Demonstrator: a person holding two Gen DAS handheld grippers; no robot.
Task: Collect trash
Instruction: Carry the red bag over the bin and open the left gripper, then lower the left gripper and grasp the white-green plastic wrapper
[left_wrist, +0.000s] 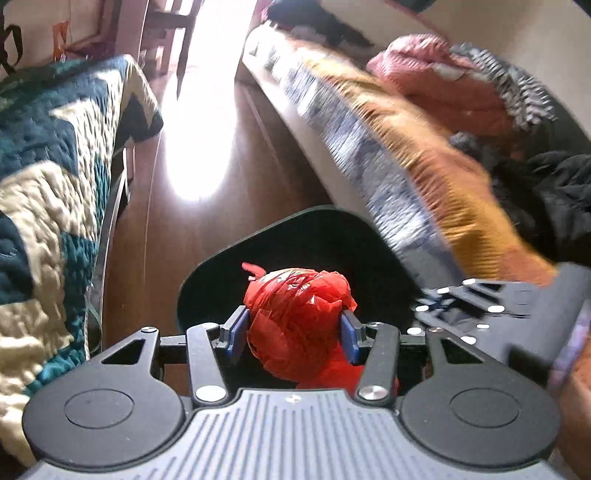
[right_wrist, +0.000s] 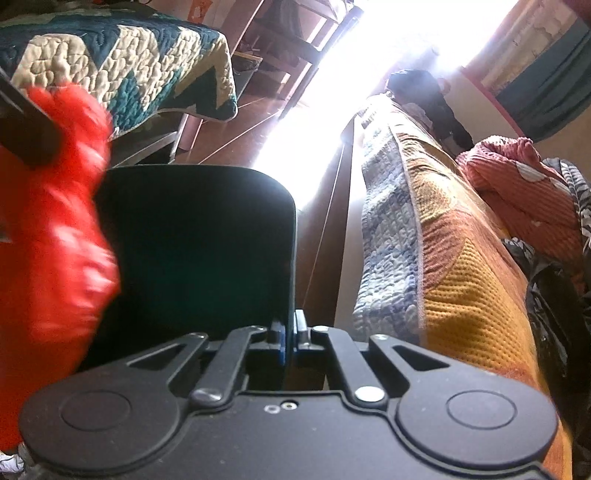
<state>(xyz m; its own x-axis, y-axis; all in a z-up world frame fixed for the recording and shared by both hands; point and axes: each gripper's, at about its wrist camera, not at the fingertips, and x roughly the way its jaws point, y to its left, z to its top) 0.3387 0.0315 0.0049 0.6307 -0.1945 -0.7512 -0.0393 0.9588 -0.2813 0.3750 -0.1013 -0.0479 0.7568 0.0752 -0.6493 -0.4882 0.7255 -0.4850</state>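
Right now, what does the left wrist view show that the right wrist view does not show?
Only the left wrist view shows the left gripper with its blue pads pressing both sides of the red bag, and the right gripper's body from the side. Only the right wrist view shows the right gripper shut on the black bin's rim, and a blue curtain. Both show the red bag, the black bin, the teal quilt and the orange blanket.
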